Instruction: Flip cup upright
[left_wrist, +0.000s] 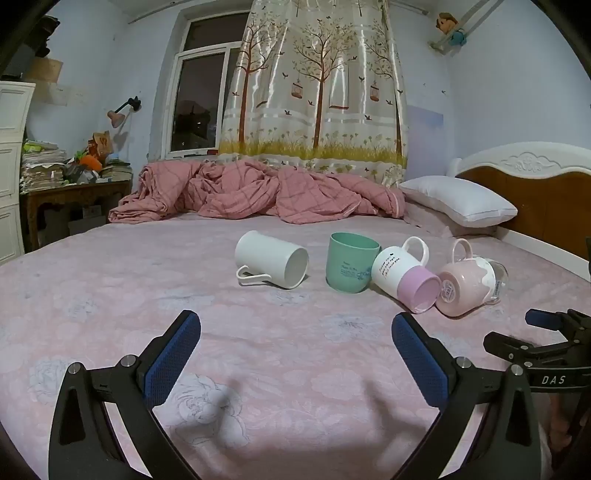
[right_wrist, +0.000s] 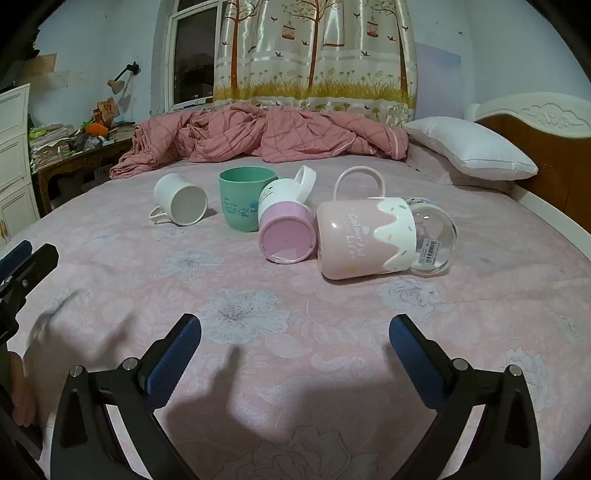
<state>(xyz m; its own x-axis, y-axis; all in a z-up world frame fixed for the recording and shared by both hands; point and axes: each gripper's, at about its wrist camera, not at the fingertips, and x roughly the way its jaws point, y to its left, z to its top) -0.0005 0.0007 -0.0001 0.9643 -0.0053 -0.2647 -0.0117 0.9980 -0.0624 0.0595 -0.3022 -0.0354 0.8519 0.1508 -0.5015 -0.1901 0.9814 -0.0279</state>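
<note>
Four cups sit in a row on the pink bed sheet (left_wrist: 295, 369). A white mug (left_wrist: 271, 264) (right_wrist: 181, 204) lies on its side at the left. A green cup (left_wrist: 351, 266) (right_wrist: 242, 198) stands upright. A white-and-lilac mug (left_wrist: 404, 275) (right_wrist: 286, 221) lies on its side, leaning on the green cup. A pink "Colourful Life" mug (left_wrist: 467, 284) (right_wrist: 364, 236) with a clear dome lid (right_wrist: 432, 240) lies on its side at the right. My left gripper (left_wrist: 295, 341) and right gripper (right_wrist: 294, 345) are both open and empty, short of the cups.
A crumpled pink quilt (left_wrist: 258, 192) lies behind the cups. A white pillow (left_wrist: 458, 199) and the headboard (left_wrist: 535, 192) are at the right. A cluttered wooden desk (left_wrist: 74, 184) stands left of the bed. The right gripper shows at the left view's right edge (left_wrist: 546, 343).
</note>
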